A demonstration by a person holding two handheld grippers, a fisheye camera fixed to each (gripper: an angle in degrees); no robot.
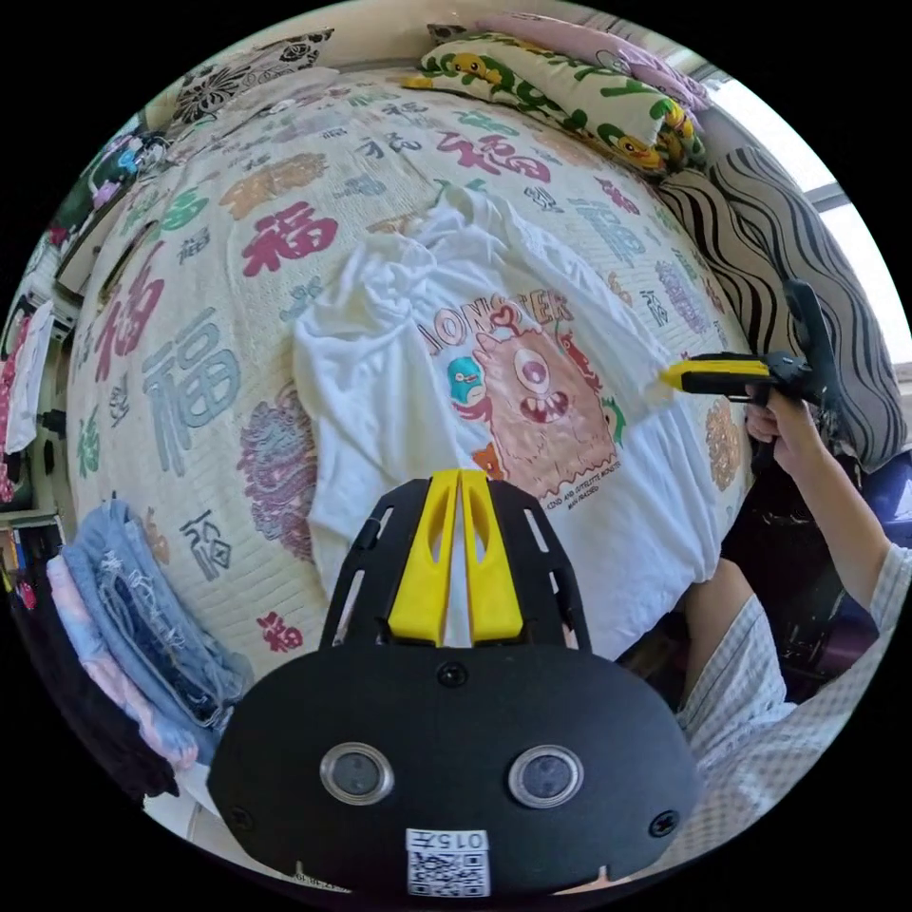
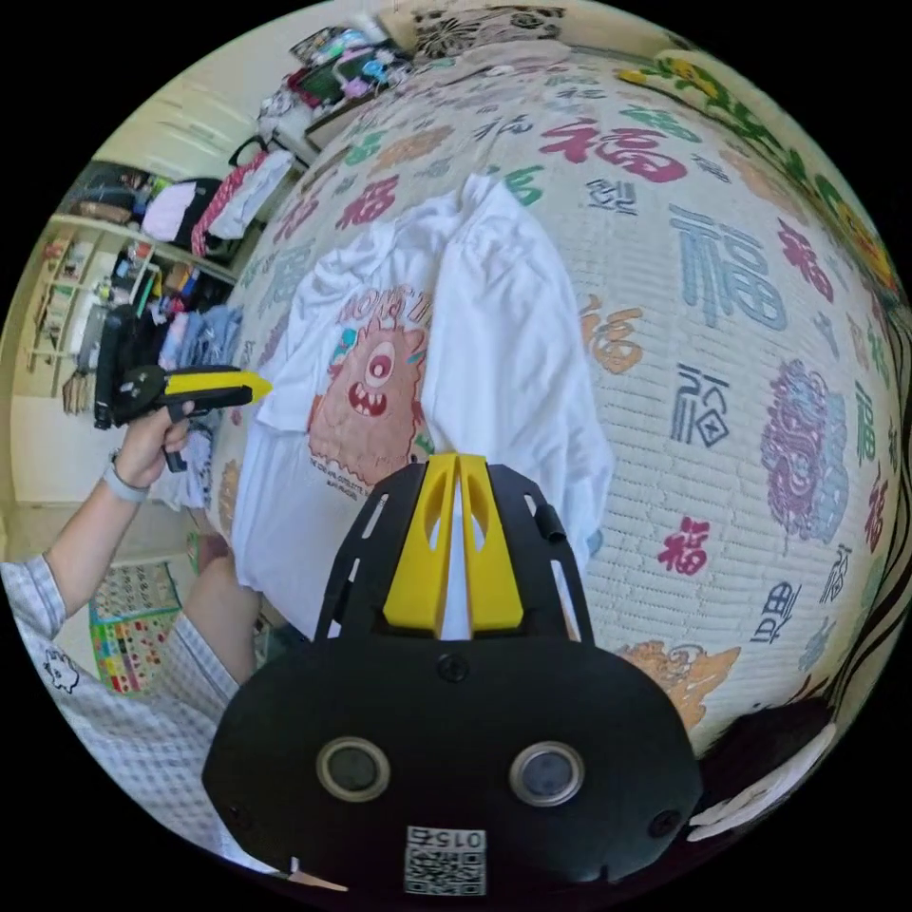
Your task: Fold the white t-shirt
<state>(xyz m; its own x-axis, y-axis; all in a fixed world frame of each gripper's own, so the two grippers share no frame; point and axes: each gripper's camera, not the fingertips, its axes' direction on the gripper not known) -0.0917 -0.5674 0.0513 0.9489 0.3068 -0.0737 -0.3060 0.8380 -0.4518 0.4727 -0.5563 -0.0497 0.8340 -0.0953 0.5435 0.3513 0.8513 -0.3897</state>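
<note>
The t-shirt point(image 1: 399, 380) lies print-up on the bed point(image 1: 190, 313), its hem hanging over the near edge, likely spread there for folding. In the left gripper view, jeans point(image 1: 142, 608) sit stacked at 8 o'clock; the left gripper point(image 1: 460, 475) has its jaws closed at 6 o'clock, and whether they pinch cloth I cannot tell. The right gripper point(image 1: 670, 378), at 3 o'clock, touches a sleeve, its grip unclear. The print seems to read "MONSTER"; the small line below is illegible.
</note>
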